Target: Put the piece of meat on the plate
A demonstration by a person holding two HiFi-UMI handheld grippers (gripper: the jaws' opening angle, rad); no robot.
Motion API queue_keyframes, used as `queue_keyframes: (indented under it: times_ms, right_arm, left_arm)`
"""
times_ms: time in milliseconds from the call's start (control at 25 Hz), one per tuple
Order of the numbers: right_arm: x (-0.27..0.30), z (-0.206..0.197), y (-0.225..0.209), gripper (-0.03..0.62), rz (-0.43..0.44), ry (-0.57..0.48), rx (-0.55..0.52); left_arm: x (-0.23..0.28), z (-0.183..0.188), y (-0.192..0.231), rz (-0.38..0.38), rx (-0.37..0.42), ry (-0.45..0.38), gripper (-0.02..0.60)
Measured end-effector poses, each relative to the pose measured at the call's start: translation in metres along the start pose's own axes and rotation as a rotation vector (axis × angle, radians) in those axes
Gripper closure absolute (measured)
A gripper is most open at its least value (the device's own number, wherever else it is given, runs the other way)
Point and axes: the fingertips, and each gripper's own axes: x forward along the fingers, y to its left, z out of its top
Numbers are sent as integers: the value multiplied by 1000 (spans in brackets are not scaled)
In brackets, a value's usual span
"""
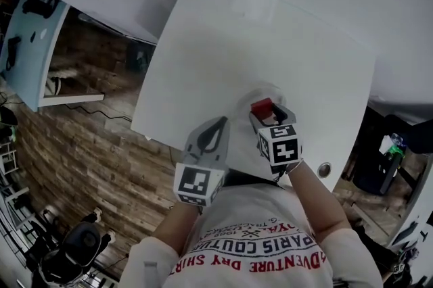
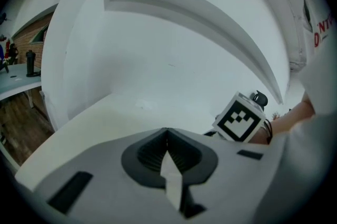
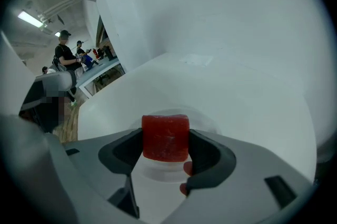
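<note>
A red block of meat (image 3: 165, 138) sits clamped between the jaws of my right gripper (image 3: 165, 145), which is shut on it. In the head view the meat (image 1: 262, 107) hangs over a white plate (image 1: 252, 92) that barely stands out from the white table; the right gripper (image 1: 265, 115) is above the plate's near part. The plate (image 3: 208, 122) shows faintly behind the meat in the right gripper view. My left gripper (image 1: 219, 126) rests to the left of the plate, its jaws closed together with nothing between them (image 2: 167, 152).
The white table (image 1: 223, 43) stretches ahead; its left edge drops to a wooden floor (image 1: 81, 151). A light blue desk (image 1: 27, 43) stands at far left. White walls lie beyond the table. People stand far off in the right gripper view.
</note>
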Motion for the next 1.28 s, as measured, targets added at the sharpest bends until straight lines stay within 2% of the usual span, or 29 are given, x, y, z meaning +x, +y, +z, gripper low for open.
queue_keyframes:
  times_ms: [320, 720, 1040, 1280]
  right_arm:
    - [17, -1, 2, 318, -31, 56, -72]
    - [22, -5, 3, 318, -31, 100, -72]
    - [25, -4, 4, 316, -10, 67, -31]
    - [12, 3, 8, 315, -5, -9, 0]
  left_arm:
    - [0, -12, -2, -6, -21, 31, 575]
    - [0, -18, 4, 1, -29, 32, 575]
    - [-3, -17, 4, -13, -31, 44, 575]
    - [-6, -12, -2, -35, -25, 33, 575]
